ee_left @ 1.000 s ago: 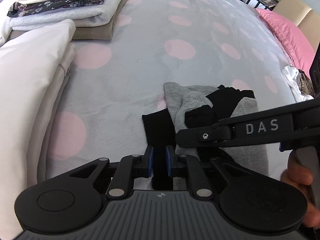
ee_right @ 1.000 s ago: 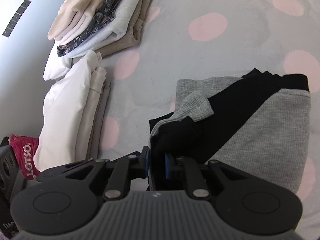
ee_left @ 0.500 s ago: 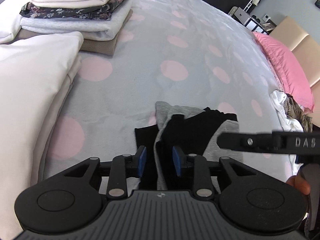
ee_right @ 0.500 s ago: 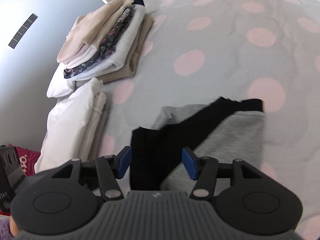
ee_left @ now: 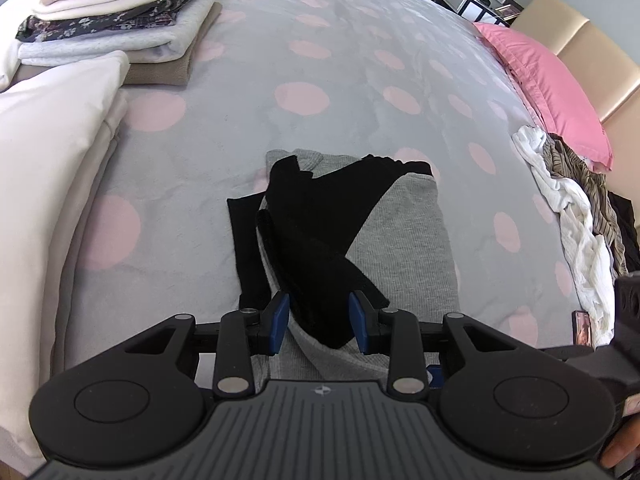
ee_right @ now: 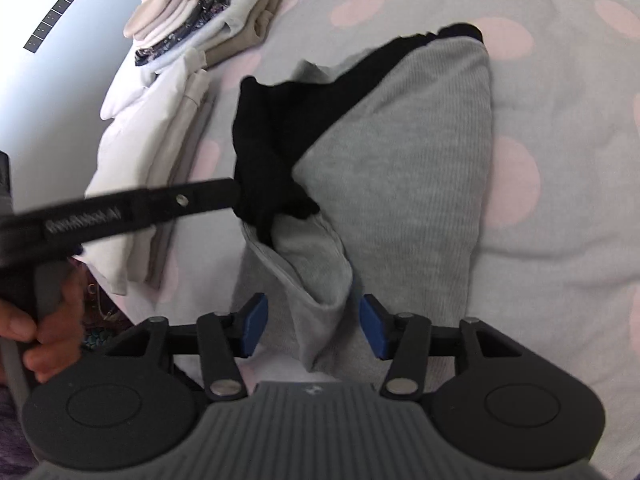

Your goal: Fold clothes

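- Garment, grey and black ribbed knit, is lying partly folded on the spotted bedspread, around the middle of the bed near the foot edge where we are standing.
- Black sleeve is lying diagonally across the grey body, its end sitting between our left pads.
- Grey flap is sticking up in a loose fold at the near edge of the garment, right in front of the right claw.
- We are holding the left gripper released, blue pads spread either side of the black sleeve end; whether they are touching the cloth, we cannot tell.
- We are holding the right gripper released too, pads wide apart with the grey flap between them, not pinched.
- In the right view, the left tool is reaching in from the left edge with its tip at the black bunched cloth; a hand is wrapping its handle.
- Folded stack of cream, floral, pale grey and tan pieces is sitting at the far left corner of the bed.
- White folded pile is lying along the left edge, just beside that stack.
- Pink pillow is lying at the far right edge; unfolded heap of white and striped cloth is lying just below it along the right edge.
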A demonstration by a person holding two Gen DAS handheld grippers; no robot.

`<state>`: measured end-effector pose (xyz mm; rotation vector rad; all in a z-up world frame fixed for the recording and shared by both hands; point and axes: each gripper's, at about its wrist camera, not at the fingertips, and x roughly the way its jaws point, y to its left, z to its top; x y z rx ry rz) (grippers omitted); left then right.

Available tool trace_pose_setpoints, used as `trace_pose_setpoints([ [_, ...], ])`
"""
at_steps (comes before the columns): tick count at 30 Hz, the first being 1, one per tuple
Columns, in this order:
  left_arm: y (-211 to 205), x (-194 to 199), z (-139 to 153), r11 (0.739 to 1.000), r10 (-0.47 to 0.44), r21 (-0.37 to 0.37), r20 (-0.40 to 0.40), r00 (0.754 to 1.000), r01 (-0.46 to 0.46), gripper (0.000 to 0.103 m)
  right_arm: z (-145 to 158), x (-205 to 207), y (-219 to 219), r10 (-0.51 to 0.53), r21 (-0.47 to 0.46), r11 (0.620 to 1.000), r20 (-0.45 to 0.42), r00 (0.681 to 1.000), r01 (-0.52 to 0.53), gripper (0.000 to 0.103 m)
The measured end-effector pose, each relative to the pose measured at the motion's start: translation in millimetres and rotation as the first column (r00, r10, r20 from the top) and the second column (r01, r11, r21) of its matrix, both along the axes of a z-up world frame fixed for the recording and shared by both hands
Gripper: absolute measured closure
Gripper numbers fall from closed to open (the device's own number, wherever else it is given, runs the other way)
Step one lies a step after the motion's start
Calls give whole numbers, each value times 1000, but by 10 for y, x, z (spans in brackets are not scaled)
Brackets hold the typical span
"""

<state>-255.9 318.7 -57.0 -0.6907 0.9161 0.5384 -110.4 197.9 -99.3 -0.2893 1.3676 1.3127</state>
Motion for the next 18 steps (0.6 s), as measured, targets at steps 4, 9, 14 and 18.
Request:
trace_pose_setpoints([
  [4, -12, -58, -1, 1000, 14, -8, -7, 1000, -14, 73, -25, -176, -21, 34, 30, 999, 50, 998, -36, 84],
  [9, 21, -145, -9, 999, 41, -1, -19, 999, -41, 73, 45, -452, 27, 119, 81, 989, 76, 990, -125, 88],
  [14, 112, -249, -38, 996, 88, -1, -31, 996, -88, 73, 46, -731, 109, 208, 95, 972, 87, 974, -216, 85],
  [18, 153, -280, -73, 995, 96, -7, -44, 994, -96, 73, 40, -856, 104, 255, 114, 957, 100, 962, -266, 74],
])
